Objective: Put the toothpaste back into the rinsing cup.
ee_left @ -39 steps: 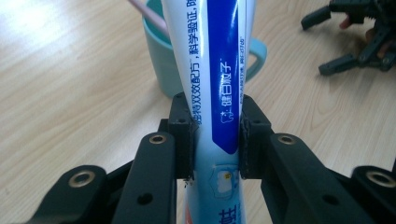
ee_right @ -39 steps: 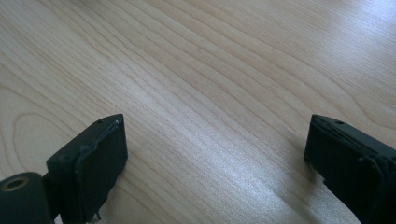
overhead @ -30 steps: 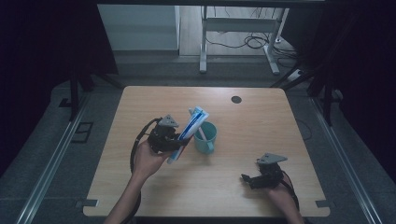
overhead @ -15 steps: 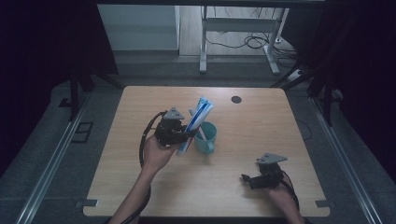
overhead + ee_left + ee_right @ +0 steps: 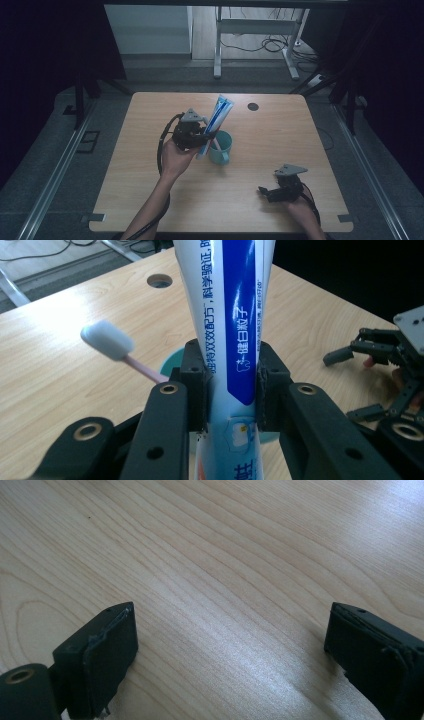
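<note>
— What's the left gripper [image 5: 200, 135] got?
— A toothpaste tube [image 5: 235, 330], clamped upright over the teal cup [image 5: 220, 147] at mid-table, beside a toothbrush [image 5: 112, 342].
— And the right gripper [image 5: 267, 192]?
— Jaws wide, empty, near the table [image 5: 310, 135]'s front edge; bare wood all round.

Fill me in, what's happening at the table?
A person works at a wooden table with a gripper in each hand. The left gripper is shut on a blue-and-white toothpaste tube, held roughly upright right beside a teal cup; whether its lower end is inside the cup can't be told. A pink toothbrush stands in the cup. The right gripper rests low on the near right of the table, jaws open, nothing between them.
</note>
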The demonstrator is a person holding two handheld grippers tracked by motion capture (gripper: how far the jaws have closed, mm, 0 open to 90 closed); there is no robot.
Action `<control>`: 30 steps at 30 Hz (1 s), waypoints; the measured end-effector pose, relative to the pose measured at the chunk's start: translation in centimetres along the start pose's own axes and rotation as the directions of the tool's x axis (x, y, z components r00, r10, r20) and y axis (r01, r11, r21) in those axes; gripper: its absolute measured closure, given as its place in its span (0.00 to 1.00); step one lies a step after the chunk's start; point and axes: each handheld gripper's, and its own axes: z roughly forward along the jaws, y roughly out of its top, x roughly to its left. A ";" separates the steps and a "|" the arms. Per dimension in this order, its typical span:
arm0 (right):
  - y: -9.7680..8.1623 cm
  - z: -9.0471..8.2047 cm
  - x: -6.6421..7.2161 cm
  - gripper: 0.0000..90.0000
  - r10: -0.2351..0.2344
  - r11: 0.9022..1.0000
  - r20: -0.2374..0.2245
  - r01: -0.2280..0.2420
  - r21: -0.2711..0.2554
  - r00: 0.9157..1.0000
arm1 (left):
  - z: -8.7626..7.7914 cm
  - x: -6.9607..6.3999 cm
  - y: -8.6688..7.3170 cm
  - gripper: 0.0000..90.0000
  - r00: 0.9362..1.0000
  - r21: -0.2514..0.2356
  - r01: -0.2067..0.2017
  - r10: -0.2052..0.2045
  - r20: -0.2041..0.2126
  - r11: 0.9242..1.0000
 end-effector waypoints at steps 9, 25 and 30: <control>0.0 0.0 0.0 0.07 0.000 1.000 0.000 0.000 0.000 1.000 | 0.7 0.1 1.2 0.80 1.000 -0.040 0.001 -0.002 -0.018 0.999; 0.0 0.0 0.0 0.07 0.001 1.000 0.000 -0.001 0.000 1.000 | 2.7 0.2 2.0 0.79 0.999 -0.107 -0.014 0.010 -0.033 0.994; 0.0 0.0 0.0 0.07 0.000 1.000 -0.001 0.000 -0.001 1.000 | 3.3 0.1 2.0 0.79 0.999 -0.129 -0.013 0.008 -0.036 0.992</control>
